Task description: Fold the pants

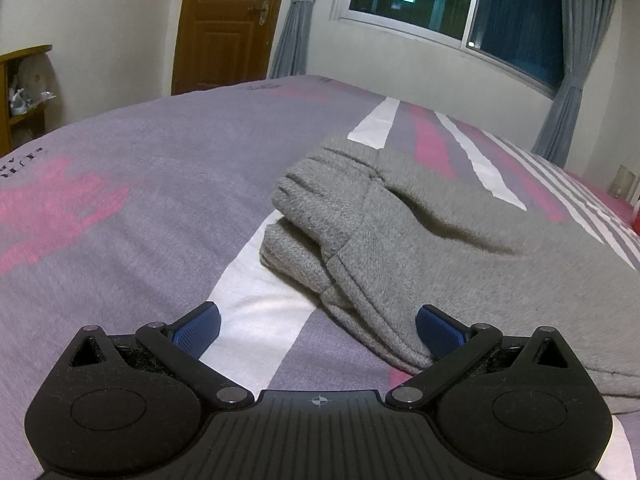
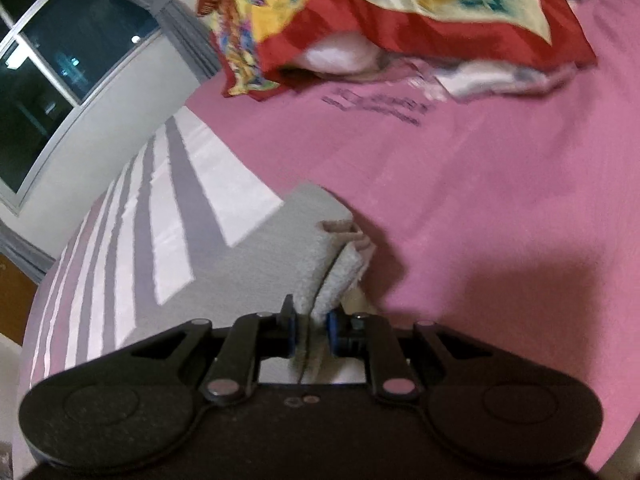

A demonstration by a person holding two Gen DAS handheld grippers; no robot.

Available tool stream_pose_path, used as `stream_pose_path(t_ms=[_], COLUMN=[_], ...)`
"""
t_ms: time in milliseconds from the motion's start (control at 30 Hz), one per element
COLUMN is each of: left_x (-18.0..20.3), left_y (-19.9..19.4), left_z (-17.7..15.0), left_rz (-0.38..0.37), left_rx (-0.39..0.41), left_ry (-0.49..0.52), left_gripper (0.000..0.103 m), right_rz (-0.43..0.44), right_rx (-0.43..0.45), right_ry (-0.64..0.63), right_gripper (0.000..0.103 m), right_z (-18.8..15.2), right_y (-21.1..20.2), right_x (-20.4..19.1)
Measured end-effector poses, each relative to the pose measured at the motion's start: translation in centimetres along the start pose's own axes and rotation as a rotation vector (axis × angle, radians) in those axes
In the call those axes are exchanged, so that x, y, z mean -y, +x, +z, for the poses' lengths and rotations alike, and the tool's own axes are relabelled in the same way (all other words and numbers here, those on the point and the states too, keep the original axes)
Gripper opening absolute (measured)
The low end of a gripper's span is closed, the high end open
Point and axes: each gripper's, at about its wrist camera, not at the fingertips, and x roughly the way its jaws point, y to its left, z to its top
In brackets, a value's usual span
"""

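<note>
The grey pants (image 1: 420, 232) lie folded in layers on the bed, waistband end toward the far left of the pile. My left gripper (image 1: 318, 328) is open and empty, low over the sheet, its right finger (image 1: 438, 330) touching the near edge of the pants. In the right wrist view my right gripper (image 2: 311, 330) is shut on a folded edge of the grey pants (image 2: 288, 256), with stacked layers sticking out between its blue pads.
The bed sheet (image 1: 140, 168) is purple, pink and white striped, pink (image 2: 480, 184) on the right side. A red and yellow patterned quilt (image 2: 380, 12) lies at the bed's far end. A wooden door (image 1: 228, 20), a window (image 1: 460, 4) with grey curtains and a shelf (image 1: 24, 88) stand beyond the bed.
</note>
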Motion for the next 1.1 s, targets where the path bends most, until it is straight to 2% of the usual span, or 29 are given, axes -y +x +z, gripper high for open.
stream_pose_path(t_ms=[100, 167, 300, 400, 533, 667, 833, 967, 1100], left_x=[0.2, -0.3, -2.7, -5.3, -6.8, -7.7, -8.2, -9.4, -10.8], left_y=[-0.9, -2.4, -4.6, -5.5, -7.3, -9.2, -11.1, -12.8, -13.6], left_z=[0.4, 0.5, 0.6, 0.5, 0.0, -1.1, -2.8, -4.3, -5.6], left_rz=[0.020, 0.029, 0.128, 0.146, 0.125, 0.105, 0.092, 0.109, 0.147], left_rx=[-0.007, 0.024, 0.054, 0.030, 0.024, 0.026, 0.008, -0.006, -0.023], left_ry=[0.010, -0.020, -0.043, -0.080, -0.074, -0.114, -0.134, -0.147, -0.164], left_gripper=[0.103, 0.103, 0.103, 0.103, 0.103, 0.103, 0.103, 0.103, 0.103], right_rz=[0.009, 0.015, 0.043, 0.081, 0.155, 0.240, 0.331, 0.373, 0.385], right_rx=[0.015, 0.022, 0.029, 0.024, 0.005, -0.049, -0.162, -0.231, -0.199], right_ry=[-0.045, -0.078, -0.181, -0.263, -0.355, -0.453, -0.624, -0.741, -0.846], right_gripper=[0.014, 0.014, 0.014, 0.014, 0.014, 0.014, 0.014, 0.014, 0.014], right_z=[0.5, 0.8, 1.0, 0.5, -1.2, -4.8, -12.4, -18.0, -21.4], right_y=[-0.7, -1.0, -1.2, -1.0, -0.2, 1.3, 4.0, 5.1, 4.2], right_x=[-2.8, -4.7, -9.5, -13.6, -18.9, -24.7, -31.1, -33.3, -33.9])
